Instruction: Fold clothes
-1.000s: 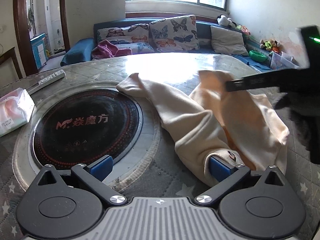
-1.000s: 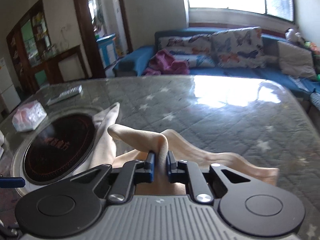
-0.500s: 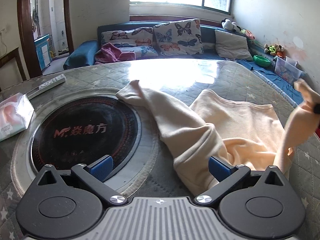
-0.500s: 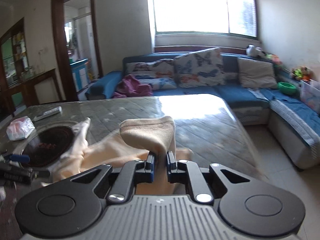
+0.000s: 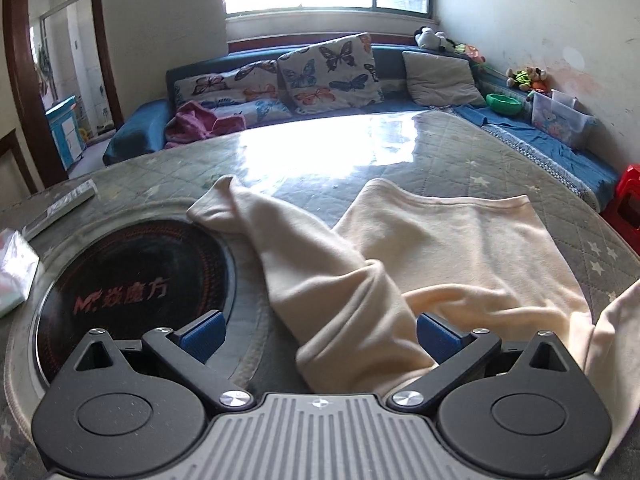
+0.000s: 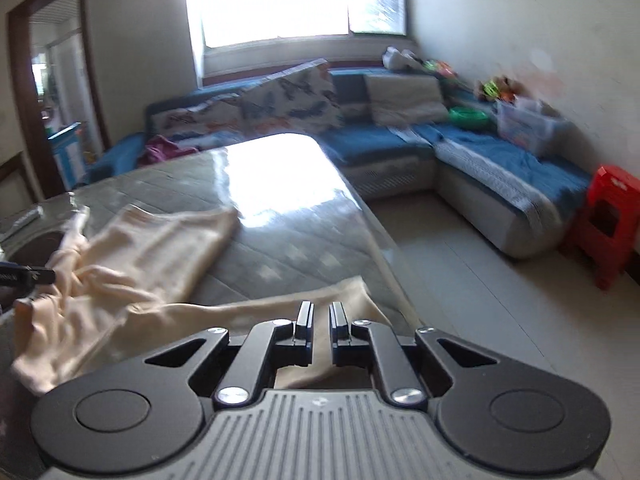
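A cream long-sleeved top [image 5: 460, 248] lies spread on the quilted table [image 5: 400, 152]. One sleeve [image 5: 248, 216] runs left towards the round cooktop. My left gripper [image 5: 320, 328] is open wide, low over the table, and the bunched shoulder end of that sleeve lies between its blue pads [image 5: 202, 326] without being pinched. The other sleeve [image 6: 248, 312] is drawn out flat towards the table's right edge. My right gripper [image 6: 321, 320] is shut on the end of that sleeve, with cream cloth showing between its narrow jaws. One finger of the left gripper shows at the left edge of the right wrist view.
A dark round cooktop [image 5: 132, 280] is set into the table at the left. Beyond it lie a remote [image 5: 68, 204] and a tissue packet [image 5: 12, 268]. The table's right edge [image 6: 384, 240] drops to a tiled floor with a blue sofa [image 6: 500, 160] and a red stool [image 6: 608, 216].
My right gripper carried the sleeve off the body, out to the right and down near the table edge. The top's body now lies uncovered and flat. The left gripper stayed open in place.
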